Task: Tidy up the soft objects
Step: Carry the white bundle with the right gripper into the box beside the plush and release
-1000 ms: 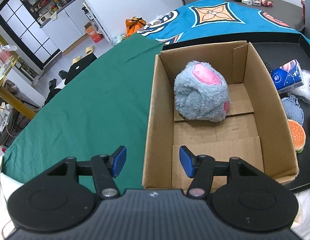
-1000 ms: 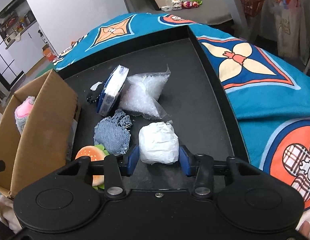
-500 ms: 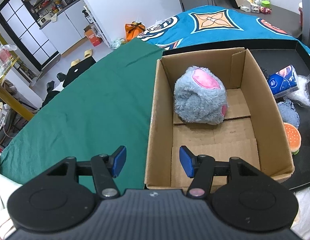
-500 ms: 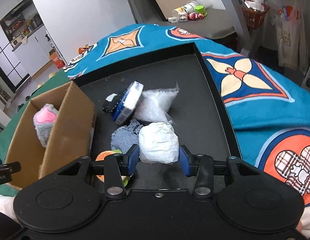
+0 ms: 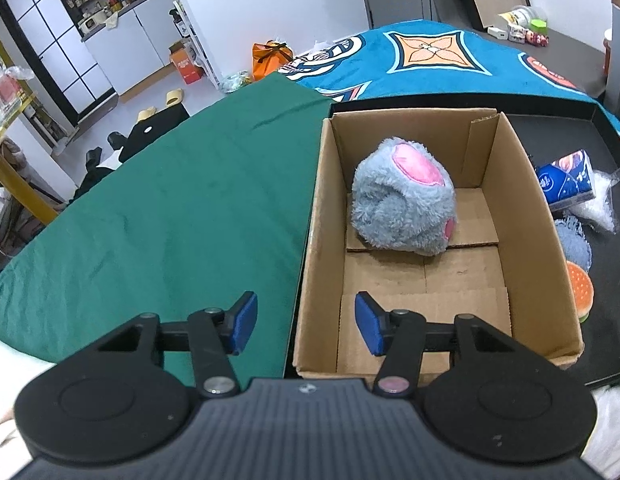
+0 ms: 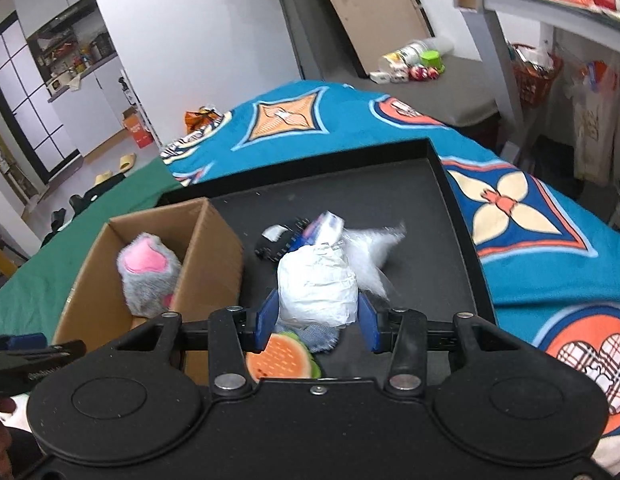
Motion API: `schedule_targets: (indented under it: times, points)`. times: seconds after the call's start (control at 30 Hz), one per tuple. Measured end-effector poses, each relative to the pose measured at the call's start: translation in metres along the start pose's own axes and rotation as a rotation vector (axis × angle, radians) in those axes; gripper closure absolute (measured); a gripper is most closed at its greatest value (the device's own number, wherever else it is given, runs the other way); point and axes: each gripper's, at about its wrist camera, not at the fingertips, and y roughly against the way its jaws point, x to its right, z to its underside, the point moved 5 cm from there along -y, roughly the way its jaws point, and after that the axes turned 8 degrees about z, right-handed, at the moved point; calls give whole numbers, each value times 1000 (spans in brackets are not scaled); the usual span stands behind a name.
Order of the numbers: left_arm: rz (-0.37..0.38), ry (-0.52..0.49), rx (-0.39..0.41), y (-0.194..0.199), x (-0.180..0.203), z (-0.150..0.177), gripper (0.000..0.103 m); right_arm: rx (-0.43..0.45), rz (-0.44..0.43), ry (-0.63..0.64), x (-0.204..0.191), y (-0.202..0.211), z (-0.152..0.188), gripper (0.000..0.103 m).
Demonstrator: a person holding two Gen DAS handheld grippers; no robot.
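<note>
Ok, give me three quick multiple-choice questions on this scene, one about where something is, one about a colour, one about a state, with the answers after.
1. Where is the grey plush toy?
A. inside the cardboard box
B. on the green cloth
C. on the black tray

2. What colour are the pads of the left gripper?
A. red
B. blue
C. yellow

3. What is the right gripper doing?
A. open with nothing in it
B. clamped on the burger toy
C. clamped on a white wrapped bundle

Answers: 1 A, the toy sits on the box floor. 2 B, both pads show blue. 3 C, both pads press the bundle's sides.
</note>
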Motion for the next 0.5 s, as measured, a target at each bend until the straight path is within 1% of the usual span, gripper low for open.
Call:
schedule_targets:
  times: [0.2, 0.3, 0.37, 0.5]
  points:
    - [30, 45, -3, -2, -8, 1, 53, 27, -17, 21, -18, 8, -11, 60]
    - [44, 62, -7, -3, -10, 2, 62, 42, -23, 34, -27, 12, -16, 60]
    - [53, 74, -13, -5, -12, 2, 72, 51, -27, 44, -32, 14, -18, 60]
    - [79, 98, -18, -7, -15, 3, 81, 64, -39, 63, -44, 18, -23, 60]
